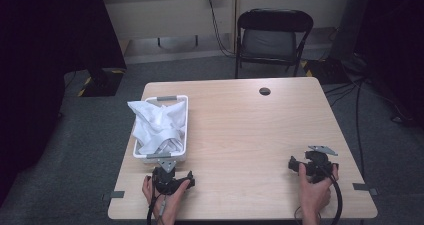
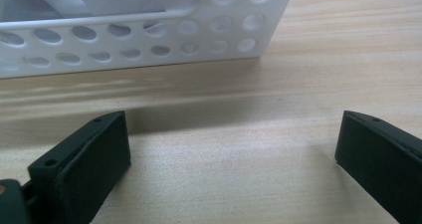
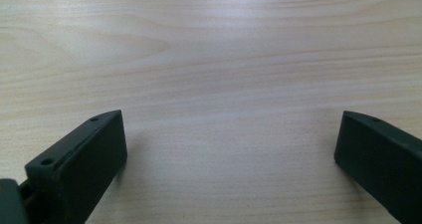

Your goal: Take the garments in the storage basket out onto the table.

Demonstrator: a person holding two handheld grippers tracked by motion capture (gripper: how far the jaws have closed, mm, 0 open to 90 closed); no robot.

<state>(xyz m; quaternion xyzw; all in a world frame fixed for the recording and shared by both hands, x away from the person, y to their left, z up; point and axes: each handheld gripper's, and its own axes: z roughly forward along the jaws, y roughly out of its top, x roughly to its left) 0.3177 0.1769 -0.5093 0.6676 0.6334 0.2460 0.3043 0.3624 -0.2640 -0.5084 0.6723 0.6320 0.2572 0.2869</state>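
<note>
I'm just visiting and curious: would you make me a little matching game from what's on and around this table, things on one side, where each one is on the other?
Things:
1. white basket
2. crumpled white cloth
3. black folding chair
4. right gripper

Places:
A. on the floor beyond the table's far edge
B. near the table's front right corner, jaws open over bare wood
C. on the left part of the table, just ahead of the left gripper
D. heaped inside the basket

Pairs: 1-C, 2-D, 3-A, 4-B
</note>
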